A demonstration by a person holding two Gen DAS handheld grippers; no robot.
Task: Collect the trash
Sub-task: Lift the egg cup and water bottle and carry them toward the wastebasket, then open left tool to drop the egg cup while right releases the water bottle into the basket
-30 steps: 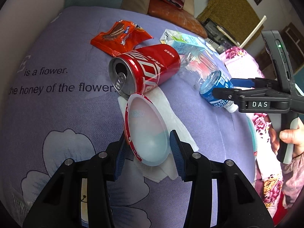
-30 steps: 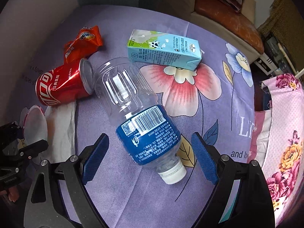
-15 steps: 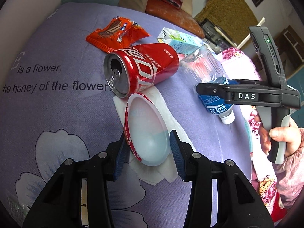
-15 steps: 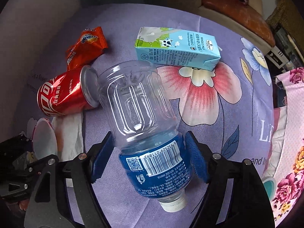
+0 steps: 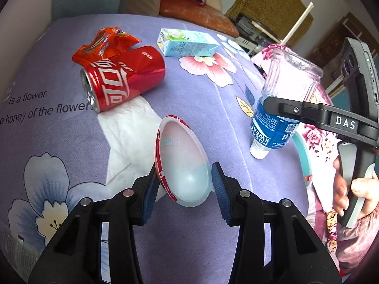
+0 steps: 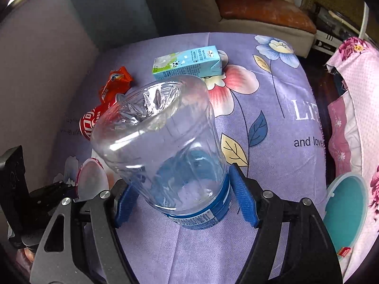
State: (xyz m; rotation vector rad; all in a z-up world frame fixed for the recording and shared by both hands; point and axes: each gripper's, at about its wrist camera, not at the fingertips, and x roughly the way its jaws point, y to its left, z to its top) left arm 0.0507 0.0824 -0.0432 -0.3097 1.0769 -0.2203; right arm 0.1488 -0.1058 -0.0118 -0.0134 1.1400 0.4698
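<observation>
A clear plastic bottle (image 6: 161, 146) with a blue label hangs cap down above the purple cloth. My right gripper (image 6: 183, 201) grips it at the label, its jaws still closing and both pads pressing on it. In the left wrist view the same bottle (image 5: 284, 90) hangs at the right. My left gripper (image 5: 183, 182) is shut on a translucent cup (image 5: 182, 161) with a red rim, held just above the cloth. On the cloth lie a red soda can (image 5: 123, 82), an orange snack wrapper (image 5: 106, 42), a light-blue milk carton (image 5: 187, 43) and a white tissue (image 5: 128, 127).
The flowered purple cloth (image 5: 71, 142) covers a rounded table. A round container with a teal lid (image 6: 345, 208) sits low at the right edge beside pink flowered fabric (image 6: 350, 94). A person's hand (image 5: 355, 189) holds the right gripper's handle. A sofa stands behind.
My right gripper closed on the bottle and lifted it off the cloth, tipping it cap down. My left gripper carried the cup up and off the tissue, away from the can.
</observation>
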